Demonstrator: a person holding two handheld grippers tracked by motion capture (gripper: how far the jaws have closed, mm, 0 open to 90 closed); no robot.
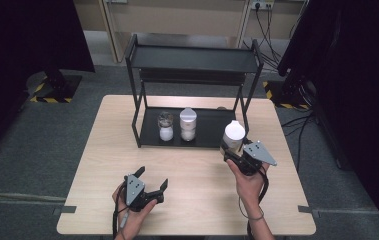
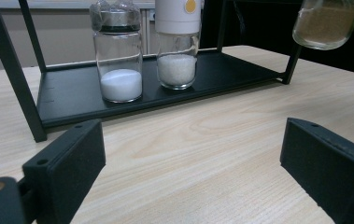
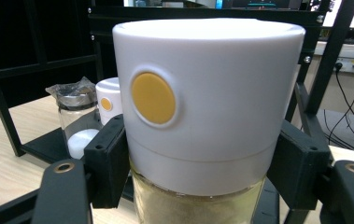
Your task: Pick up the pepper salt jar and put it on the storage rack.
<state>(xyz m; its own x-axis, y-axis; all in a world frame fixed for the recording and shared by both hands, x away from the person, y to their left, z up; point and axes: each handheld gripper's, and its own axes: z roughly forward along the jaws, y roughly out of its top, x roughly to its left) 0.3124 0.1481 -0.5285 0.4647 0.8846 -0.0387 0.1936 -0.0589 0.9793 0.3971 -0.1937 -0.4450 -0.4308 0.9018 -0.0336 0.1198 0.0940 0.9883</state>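
Table (image 1: 192,175) of pale wood on grey carpet; right gripper (image 1: 237,156) clamps jar (image 1: 232,135), left gripper (image 1: 153,181) apart.

Left gripper (image 2: 193,172): its two black padded jaws rise at the lower left and lower right of the frame, standing wide apart with bare wooden table (image 2: 202,135) between them. Nothing is held. In the upper half stands a black rack (image 2: 62,95) with its bottom shelf resting on the table. On that shelf, upper left of centre, a silver-capped glass jar (image 2: 117,56) holds white powder; just beside it, at upper centre, a white-capped jar (image 2: 177,46) holds white grains. The two stand close, not visibly touching. At the upper right corner the bottom of a glass jar of brown powder (image 2: 326,23) is visible, clear of the table.
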